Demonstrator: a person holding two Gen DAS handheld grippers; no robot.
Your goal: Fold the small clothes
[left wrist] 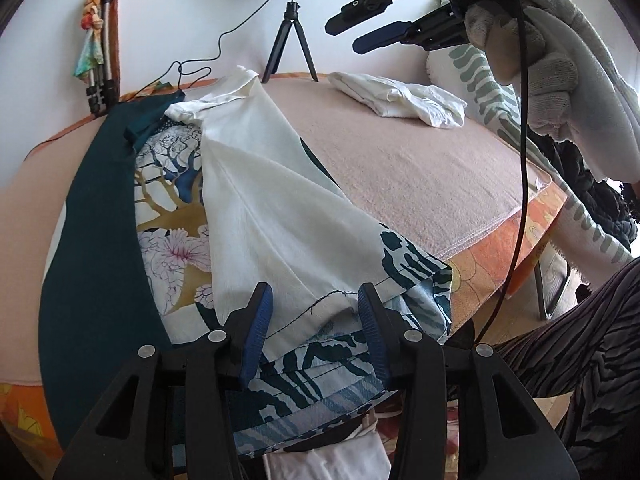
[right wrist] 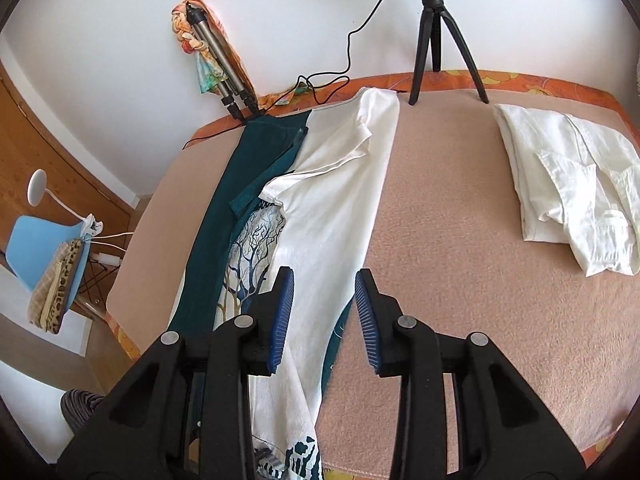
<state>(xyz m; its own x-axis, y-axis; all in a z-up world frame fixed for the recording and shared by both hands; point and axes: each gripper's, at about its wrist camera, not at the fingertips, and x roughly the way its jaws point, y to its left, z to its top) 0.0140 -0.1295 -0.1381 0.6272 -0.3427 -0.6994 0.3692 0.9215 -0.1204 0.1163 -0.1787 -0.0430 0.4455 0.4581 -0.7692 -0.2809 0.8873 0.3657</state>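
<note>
The left gripper [left wrist: 316, 300] and right gripper [right wrist: 324, 280] stand apart, empty; we leave the shirt [right wrist: 332, 208] below them, half-folded for the next crease.

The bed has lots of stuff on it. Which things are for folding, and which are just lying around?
For the folding:
- patterned shirt
- folded white shirt
- left gripper, open
- right gripper, open

Just lying about:
- black tripod
- blue chair
</note>
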